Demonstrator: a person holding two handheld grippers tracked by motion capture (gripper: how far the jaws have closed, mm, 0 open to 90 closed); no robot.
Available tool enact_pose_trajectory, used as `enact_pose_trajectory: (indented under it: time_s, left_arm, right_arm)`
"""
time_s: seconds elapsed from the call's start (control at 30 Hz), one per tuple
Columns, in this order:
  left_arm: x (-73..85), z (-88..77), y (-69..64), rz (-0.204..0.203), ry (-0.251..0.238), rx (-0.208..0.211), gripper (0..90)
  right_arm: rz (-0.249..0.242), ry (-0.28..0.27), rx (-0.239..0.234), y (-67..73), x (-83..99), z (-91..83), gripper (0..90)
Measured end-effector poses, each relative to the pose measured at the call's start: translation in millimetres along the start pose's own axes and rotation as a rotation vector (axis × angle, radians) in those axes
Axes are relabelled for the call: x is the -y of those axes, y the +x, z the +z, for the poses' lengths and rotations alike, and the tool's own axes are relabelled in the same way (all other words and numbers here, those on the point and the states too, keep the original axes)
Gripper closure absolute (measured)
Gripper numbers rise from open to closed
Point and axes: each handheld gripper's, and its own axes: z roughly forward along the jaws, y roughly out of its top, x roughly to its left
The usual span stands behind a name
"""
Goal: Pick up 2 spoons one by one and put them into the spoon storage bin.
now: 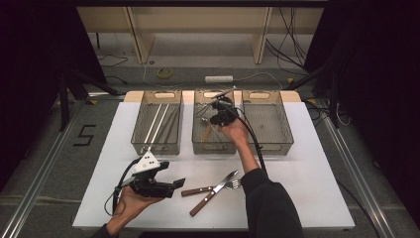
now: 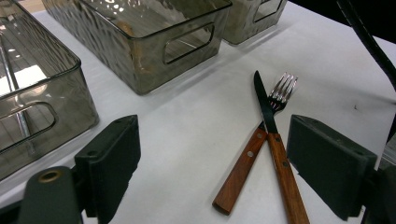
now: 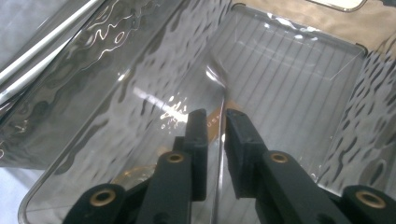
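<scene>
My right gripper (image 1: 220,113) hangs jaws-down inside the middle clear bin (image 1: 213,148). In the right gripper view its jaws (image 3: 215,114) stand slightly apart, with a thin metal utensil stem (image 3: 218,154) between them; the pads do not press on it. A wooden-handled spoon (image 1: 205,122) lies in that bin. On the white table, a wooden-handled knife (image 1: 213,193) (image 2: 268,121) lies across a wooden-handled fork (image 1: 233,184) (image 2: 281,89). My left gripper (image 1: 171,174) (image 2: 212,123) is held low at the front left, open and empty, aimed at the knife and fork.
The left bin (image 1: 148,147) (image 2: 70,60) holds long thin rods (image 1: 157,121). At the right stands a third bin (image 1: 270,147) with nothing seen in it. A black cable (image 1: 252,139) trails from my right gripper along the forearm. The floor beyond the table carries more cables.
</scene>
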Motion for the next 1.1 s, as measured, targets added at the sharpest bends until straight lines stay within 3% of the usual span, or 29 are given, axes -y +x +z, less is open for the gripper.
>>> enact_pose_trajectory:
  time_s: [0.37,0.6,0.83,1.1]
  left_arm:
    - [0.3,1.0,0.1,-0.007,0.009,0.004,17.0]
    - [0.2,2.1,-0.7,-0.013,0.022,0.012,16.9]
    - [0.0,3.7,-1.7,-0.024,0.033,0.014,16.9]
    - [-0.5,5.7,-4.1,-0.035,0.05,0.029,16.9]
  right_arm:
    - [-0.021,-0.03,-0.059,-1.5,1.6,-14.5,61.3]
    - [-0.048,-0.078,-0.108,1.5,11.8,-39.2,48.8]
    - [-0.1,-0.135,-0.13,3.5,31.8,-70.4,42.9]
    - [-0.12,-0.199,-0.142,1.4,63.3,-98.5,38.9]
